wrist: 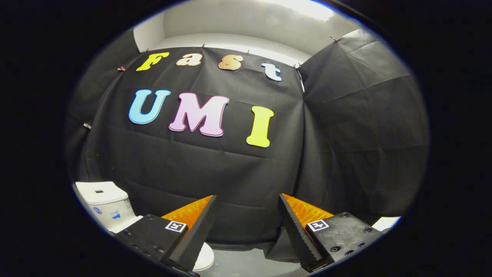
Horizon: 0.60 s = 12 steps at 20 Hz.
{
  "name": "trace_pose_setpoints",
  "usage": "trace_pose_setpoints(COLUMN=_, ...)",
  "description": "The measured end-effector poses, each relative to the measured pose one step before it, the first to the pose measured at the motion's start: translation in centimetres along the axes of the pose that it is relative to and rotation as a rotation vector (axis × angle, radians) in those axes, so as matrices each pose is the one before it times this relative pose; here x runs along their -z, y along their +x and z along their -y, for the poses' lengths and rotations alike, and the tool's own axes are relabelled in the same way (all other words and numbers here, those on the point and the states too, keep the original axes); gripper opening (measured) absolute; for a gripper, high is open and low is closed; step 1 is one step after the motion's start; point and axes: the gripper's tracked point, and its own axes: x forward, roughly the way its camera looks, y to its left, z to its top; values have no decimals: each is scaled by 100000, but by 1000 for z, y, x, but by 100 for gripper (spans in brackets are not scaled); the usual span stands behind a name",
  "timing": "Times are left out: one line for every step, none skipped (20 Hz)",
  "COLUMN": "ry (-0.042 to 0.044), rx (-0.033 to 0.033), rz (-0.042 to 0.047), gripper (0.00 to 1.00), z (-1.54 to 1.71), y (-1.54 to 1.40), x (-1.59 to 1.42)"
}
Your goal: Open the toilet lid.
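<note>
Gripper (246,200): my fingers stand wide apart, gripping nothing, aimed at the booth wall.
Toilet (109,206): low and to the left, its tank beyond my left finger, a bit of white lid (204,257) showing beside that finger.
Wall (230,169): black cloth straight ahead, well beyond my fingers.

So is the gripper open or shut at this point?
Open. The gripper has its two fingers spread wide with only black cloth between them, nothing held. The toilet sits off beside one finger.
</note>
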Motion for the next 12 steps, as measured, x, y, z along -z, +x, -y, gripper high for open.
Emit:
trace_pose_setpoints(ry=551, rx=-172, rz=1544, gripper=98, z=-21, y=-77, x=-429)
trace_pose_setpoints(ry=-748, rx=82, rz=1379, gripper=98, z=139, y=3, x=-417)
trace_pose_setpoints(ry=-1363, rx=79, rz=605, gripper=98, z=176, y=245, x=61)
trace_pose_setpoints(ry=-1230, rx=-839, rz=-456, gripper=98, z=-135, y=119, x=187)
trace_pose_setpoints(ry=-574, rx=-850, rz=-801, gripper=98, z=-205, y=-10, x=235)
trace_pose_setpoints(ry=112, rx=-901, rz=-1336, gripper=98, z=-180, y=36, x=404)
trace_pose_setpoints(ry=398, rx=-727, rz=-1178, gripper=98, z=-263, y=-18, x=376)
trace_pose_setpoints(ry=400, rx=-191, rz=-335, gripper=98, z=-140, y=22, x=157)
trace_pose_setpoints(ry=395, rx=-140, rz=-103, gripper=98, z=-69, y=-9, x=87)
trace_pose_setpoints(ry=355, rx=52, rz=-351, gripper=98, z=-159, y=0, x=21)
trace_pose_setpoints(ry=488, rx=169, rz=-234, gripper=98, z=-44, y=-210, x=68)
trace_pose_setpoints(ry=778, rx=-150, rz=-256, gripper=98, z=-188, y=-59, x=-74)
